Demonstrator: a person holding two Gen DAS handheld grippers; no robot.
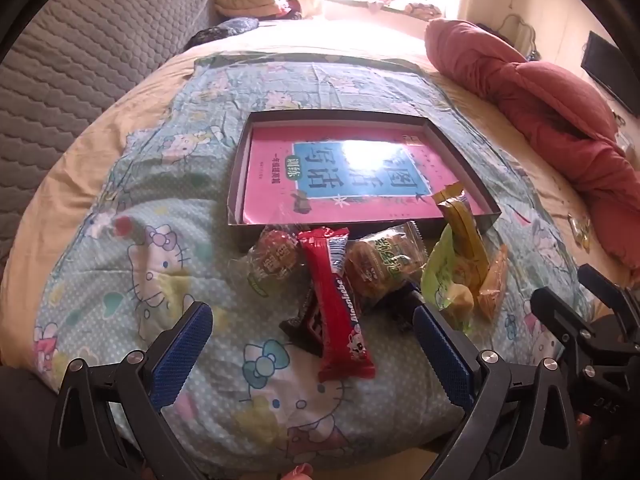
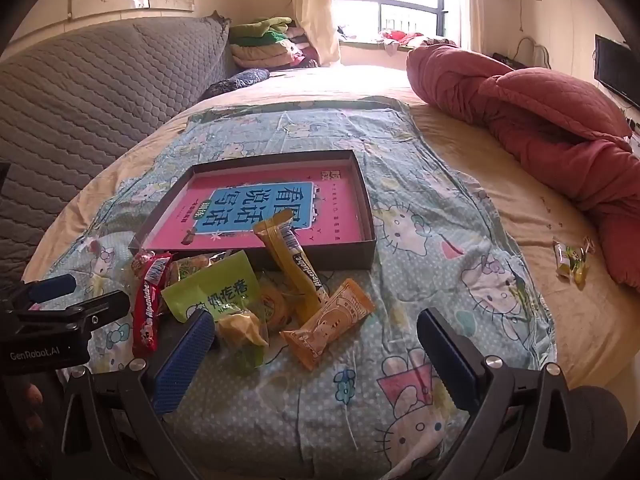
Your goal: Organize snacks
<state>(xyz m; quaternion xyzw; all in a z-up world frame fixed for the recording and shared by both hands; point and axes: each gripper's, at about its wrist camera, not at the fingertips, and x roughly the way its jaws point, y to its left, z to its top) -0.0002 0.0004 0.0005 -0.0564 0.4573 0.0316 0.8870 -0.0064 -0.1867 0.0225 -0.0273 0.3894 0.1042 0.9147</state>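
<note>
Both my left gripper [image 1: 312, 344] and my right gripper [image 2: 316, 354] stand fully open and hold nothing. The snacks lie heaped on the bedcover [image 1: 120, 248], just before the shallow box [image 1: 460, 148]. The red bar [image 1: 340, 304] points its long axis toward the box. I fear the soft cover yields and neighbours get dragged.

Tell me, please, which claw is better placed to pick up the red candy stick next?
Left, probably. The left claw is open with the red candy stick lying between its fingers. The right claw is open too, but the stick lies off to its left.
</note>
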